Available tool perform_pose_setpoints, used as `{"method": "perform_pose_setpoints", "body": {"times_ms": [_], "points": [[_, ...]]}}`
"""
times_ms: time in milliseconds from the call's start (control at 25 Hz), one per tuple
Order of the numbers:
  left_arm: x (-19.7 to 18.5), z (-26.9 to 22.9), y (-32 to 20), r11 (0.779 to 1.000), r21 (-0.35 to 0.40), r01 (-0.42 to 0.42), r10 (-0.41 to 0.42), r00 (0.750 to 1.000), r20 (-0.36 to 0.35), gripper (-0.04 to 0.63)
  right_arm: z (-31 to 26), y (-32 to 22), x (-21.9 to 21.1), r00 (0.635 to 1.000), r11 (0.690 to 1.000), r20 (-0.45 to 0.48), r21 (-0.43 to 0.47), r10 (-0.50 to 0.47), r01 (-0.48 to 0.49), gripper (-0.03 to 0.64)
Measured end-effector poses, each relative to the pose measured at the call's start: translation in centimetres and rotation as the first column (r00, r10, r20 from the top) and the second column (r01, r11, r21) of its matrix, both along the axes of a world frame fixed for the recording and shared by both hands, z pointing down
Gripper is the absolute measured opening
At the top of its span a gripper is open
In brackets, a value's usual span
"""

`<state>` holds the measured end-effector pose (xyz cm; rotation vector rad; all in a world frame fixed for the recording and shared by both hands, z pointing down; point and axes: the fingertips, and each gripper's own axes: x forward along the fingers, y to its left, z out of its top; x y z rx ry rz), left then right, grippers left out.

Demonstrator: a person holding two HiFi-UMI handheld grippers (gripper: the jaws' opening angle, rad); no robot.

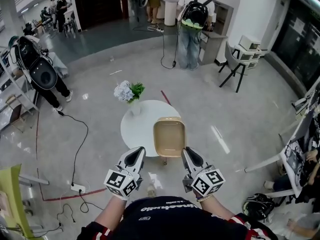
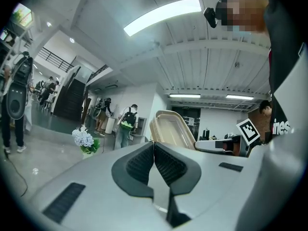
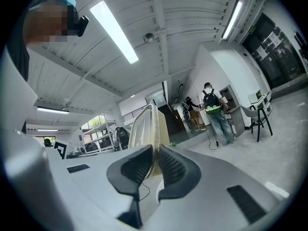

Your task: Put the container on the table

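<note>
One container point(image 1: 170, 136) hung over the round bench's point(image 1: 137, 129) near right edge, its rim pinched in the right gripper point(image 1: 187, 152). The left gripper point(image 1: 139, 152) was closed and empty. Flowers point(image 1: 128, 91) stood at the far left.

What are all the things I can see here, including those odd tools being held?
Container: one, beige, held in the air over the table's near edge.
Table: one, white, round, mid-floor.
Flowers: one bunch, pale with green leaves, on the table's far side.
People: several, standing at the far side and left.
Cable: one, black, on the grey floor at left.
Chair: one, dark, far right.
Left hand-held gripper: one, grey, shut, empty, left of the container.
Right hand-held gripper: one, grey, shut on the container's rim.
</note>
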<state>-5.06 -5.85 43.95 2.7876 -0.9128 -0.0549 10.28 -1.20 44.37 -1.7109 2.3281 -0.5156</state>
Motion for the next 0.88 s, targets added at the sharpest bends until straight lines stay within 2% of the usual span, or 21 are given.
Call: {"method": "perform_pose_setpoints", "body": {"times_ms": [320,600,880], "points": [[-2.5,0.3,-5.1,0.999,0.000,-0.033,0.033,0.999,-0.006,0.025,-0.3,-4.4,-2.3,0.999,0.999,-0.005,-0.004,0.040,-0.040,0.060],[-2.8,0.9,-7.2,0.999,-0.002,-0.044,0.044,0.999,-0.017,0.025,-0.1,-6.4,-2.7,0.999,0.999,-0.021,-0.019,0.050,-0.050,0.060],[-1.9,1.5,-9.0,1.000,-0.013,-0.009,0.009,1.000,-0.005,0.025,0.1,-8.6,-1.8,1.000,1.000,-0.013,-0.027,0.013,-0.013,0.060]]}}
